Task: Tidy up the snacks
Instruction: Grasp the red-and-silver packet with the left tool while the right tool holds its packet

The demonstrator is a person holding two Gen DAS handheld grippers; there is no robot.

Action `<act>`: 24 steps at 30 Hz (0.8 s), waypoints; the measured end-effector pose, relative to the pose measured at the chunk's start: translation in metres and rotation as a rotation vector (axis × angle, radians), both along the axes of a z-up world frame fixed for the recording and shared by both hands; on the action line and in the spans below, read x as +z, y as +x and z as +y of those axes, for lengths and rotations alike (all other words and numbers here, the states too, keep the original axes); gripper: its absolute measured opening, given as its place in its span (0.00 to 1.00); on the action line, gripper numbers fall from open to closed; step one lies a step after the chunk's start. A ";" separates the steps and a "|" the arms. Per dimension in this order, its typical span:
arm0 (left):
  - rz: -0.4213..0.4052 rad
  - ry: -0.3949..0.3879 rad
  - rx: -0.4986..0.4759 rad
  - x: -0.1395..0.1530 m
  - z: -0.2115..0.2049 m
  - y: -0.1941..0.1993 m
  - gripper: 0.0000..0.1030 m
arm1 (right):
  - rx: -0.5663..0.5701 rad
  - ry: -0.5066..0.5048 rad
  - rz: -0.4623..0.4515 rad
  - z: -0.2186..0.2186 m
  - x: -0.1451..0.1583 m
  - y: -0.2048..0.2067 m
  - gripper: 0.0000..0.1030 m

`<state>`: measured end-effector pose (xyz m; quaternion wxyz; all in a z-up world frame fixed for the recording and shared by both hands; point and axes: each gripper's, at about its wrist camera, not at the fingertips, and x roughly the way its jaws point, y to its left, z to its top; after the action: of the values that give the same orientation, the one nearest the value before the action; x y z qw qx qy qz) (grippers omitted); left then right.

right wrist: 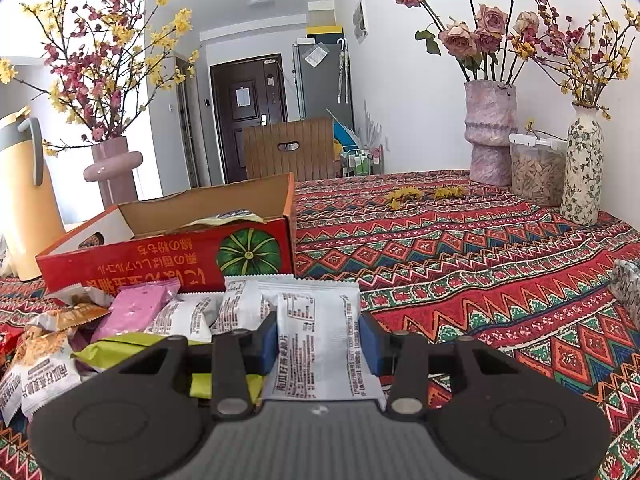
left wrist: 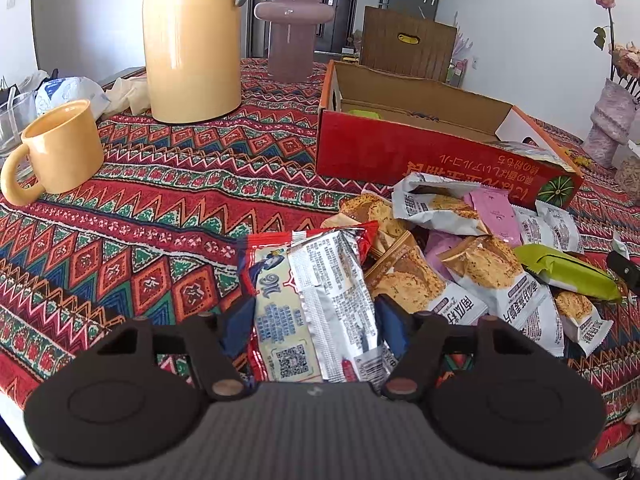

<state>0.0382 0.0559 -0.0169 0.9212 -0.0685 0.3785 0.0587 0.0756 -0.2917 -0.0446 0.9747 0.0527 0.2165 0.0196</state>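
My left gripper point(left wrist: 315, 318) is shut on a red and silver snack packet point(left wrist: 320, 276), whose sides meet the blue pads point(left wrist: 240, 322). To its right lies a loose pile of snack packets point(left wrist: 472, 268) in white, pink, green and brown. Behind the pile stands an open red cardboard box point(left wrist: 400, 156) with a few packets inside. In the right wrist view my right gripper point(right wrist: 319, 346) is shut on a white packet point(right wrist: 316, 316) with its printed back up. The pile point(right wrist: 132, 312) lies to its left, in front of the red box point(right wrist: 160, 256).
A yellow jug point(left wrist: 192, 40), a yellow mug point(left wrist: 64, 148) and a purple vase point(left wrist: 292, 32) stand at the back left of the patterned tablecloth point(left wrist: 160, 208). At the back right are a pink vase point(right wrist: 490, 132), a lidded jar point(right wrist: 536, 172) and a floral vase point(right wrist: 582, 168).
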 end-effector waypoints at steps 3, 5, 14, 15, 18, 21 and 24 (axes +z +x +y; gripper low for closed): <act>-0.016 0.004 -0.007 0.003 0.000 0.000 0.58 | -0.001 -0.001 -0.005 0.001 0.001 -0.001 0.40; -0.022 0.009 -0.011 0.004 0.000 0.000 0.56 | -0.002 -0.002 -0.007 0.001 0.001 -0.001 0.40; -0.042 0.012 -0.024 0.007 -0.001 0.001 0.35 | -0.004 -0.004 -0.012 0.004 0.001 -0.002 0.40; -0.040 0.012 -0.022 0.006 -0.001 0.002 0.39 | -0.004 -0.003 -0.012 0.004 0.001 -0.002 0.40; -0.043 0.021 -0.015 0.004 0.001 0.002 0.50 | -0.002 -0.005 -0.012 0.004 0.001 -0.001 0.40; -0.053 0.035 -0.009 0.004 0.003 0.001 0.67 | -0.003 -0.004 -0.013 0.004 0.001 -0.002 0.40; -0.060 0.076 -0.012 0.003 0.002 0.002 0.84 | -0.002 -0.005 -0.012 0.004 0.001 -0.001 0.40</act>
<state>0.0398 0.0580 -0.0144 0.9344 -0.0333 0.3485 0.0656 0.0743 -0.2872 -0.0431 0.9761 0.0507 0.2105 0.0183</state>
